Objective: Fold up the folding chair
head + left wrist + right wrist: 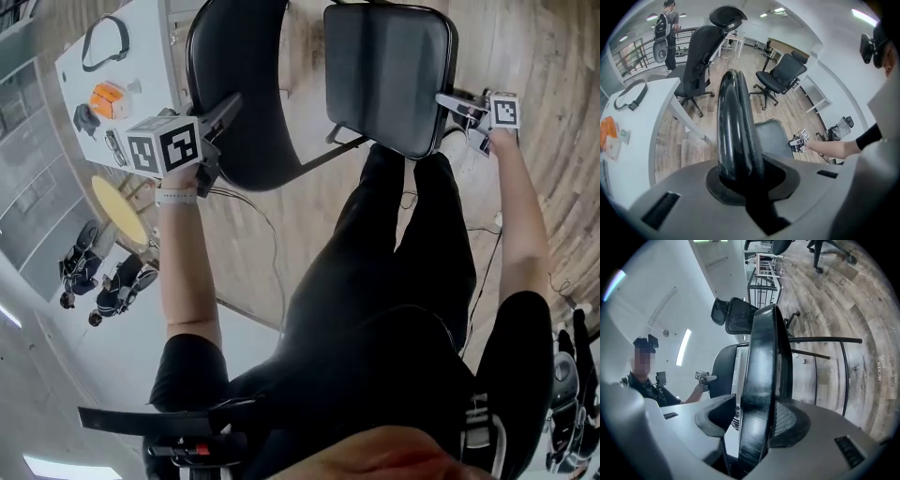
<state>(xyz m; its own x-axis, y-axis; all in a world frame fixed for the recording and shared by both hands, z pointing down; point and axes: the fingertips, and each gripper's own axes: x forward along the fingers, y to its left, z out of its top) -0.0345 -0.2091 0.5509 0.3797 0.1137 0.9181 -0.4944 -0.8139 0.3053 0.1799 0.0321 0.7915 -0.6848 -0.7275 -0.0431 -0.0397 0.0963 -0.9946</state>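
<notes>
The folding chair's black curved backrest (248, 75) stands at upper left in the head view, its padded seat (389, 70) to the right, tilted up. My left gripper (217, 139) is shut on the backrest's edge; in the left gripper view that rim (733, 126) fills the gap between the jaws of the left gripper (740, 180). My right gripper (448, 111) is shut on the seat's right edge, and the seat (761, 380) runs edge-on through the right gripper (754, 427). The chair's metal tube frame (825, 340) shows beyond.
A white table (141, 56) at upper left carries an orange item (110, 98) and a black strap loop (103, 42). Office chairs (780, 77) stand on the wood floor, a person with a backpack (665, 30) near a railing. A cable (267, 234) trails by my legs.
</notes>
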